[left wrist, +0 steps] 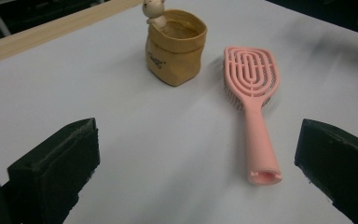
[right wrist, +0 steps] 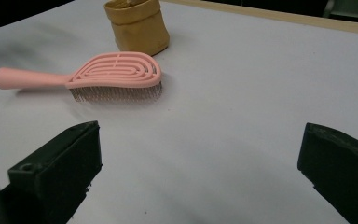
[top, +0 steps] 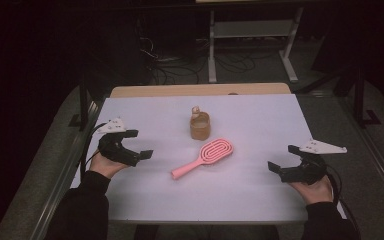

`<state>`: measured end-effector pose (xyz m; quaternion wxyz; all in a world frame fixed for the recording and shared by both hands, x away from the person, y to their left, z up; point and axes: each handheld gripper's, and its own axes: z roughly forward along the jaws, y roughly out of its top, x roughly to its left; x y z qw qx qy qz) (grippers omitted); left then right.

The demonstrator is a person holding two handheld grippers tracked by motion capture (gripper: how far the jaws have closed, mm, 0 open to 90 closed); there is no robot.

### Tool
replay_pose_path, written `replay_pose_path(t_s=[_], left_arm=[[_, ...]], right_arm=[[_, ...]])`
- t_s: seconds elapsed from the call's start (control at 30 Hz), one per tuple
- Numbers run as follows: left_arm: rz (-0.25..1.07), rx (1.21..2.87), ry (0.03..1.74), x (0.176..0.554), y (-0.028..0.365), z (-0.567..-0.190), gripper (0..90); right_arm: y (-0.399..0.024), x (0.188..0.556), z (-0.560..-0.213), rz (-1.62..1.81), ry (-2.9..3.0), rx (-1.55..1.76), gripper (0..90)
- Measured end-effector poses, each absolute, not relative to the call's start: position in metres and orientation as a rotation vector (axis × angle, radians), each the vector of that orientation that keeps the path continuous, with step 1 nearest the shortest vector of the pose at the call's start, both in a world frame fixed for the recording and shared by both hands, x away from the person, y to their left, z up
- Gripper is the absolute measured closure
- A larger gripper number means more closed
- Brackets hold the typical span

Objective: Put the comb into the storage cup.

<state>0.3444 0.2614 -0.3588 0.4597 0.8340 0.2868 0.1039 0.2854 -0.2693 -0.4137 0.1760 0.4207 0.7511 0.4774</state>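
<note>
- Your left gripper (top: pixel 139 143) has its fingers (left wrist: pixel 56 163) released and wide apart, with nothing between them.
- Your right gripper (top: pixel 283 158) also has its fingers (right wrist: pixel 58 168) spread and empty.
- The pink hairbrush (top: pixel 203 157) lies flat on the table (top: pixel 260 120), ahead of both pairs of fingers, apart from them.
- The small brown bag (top: pixel 200 126) stands just behind the brush head.

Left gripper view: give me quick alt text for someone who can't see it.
A pink hairbrush lies bristles down on the white table, handle toward the camera, between the open left gripper's two black jaws. Behind it and to its left stands a small tan pouch-shaped holder with a little figurine at its rim.
</note>
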Motion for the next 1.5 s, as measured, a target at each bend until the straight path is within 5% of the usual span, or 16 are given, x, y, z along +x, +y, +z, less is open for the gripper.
replay_pose_path(t_s=[1.5], left_arm=[[0.135, 2.249, 0.549, 0.363, 0.178, -0.37, 0.0]], right_arm=[[-0.265, 0.285, -0.415, 1.319, 2.153, 1.173, 0.0]])
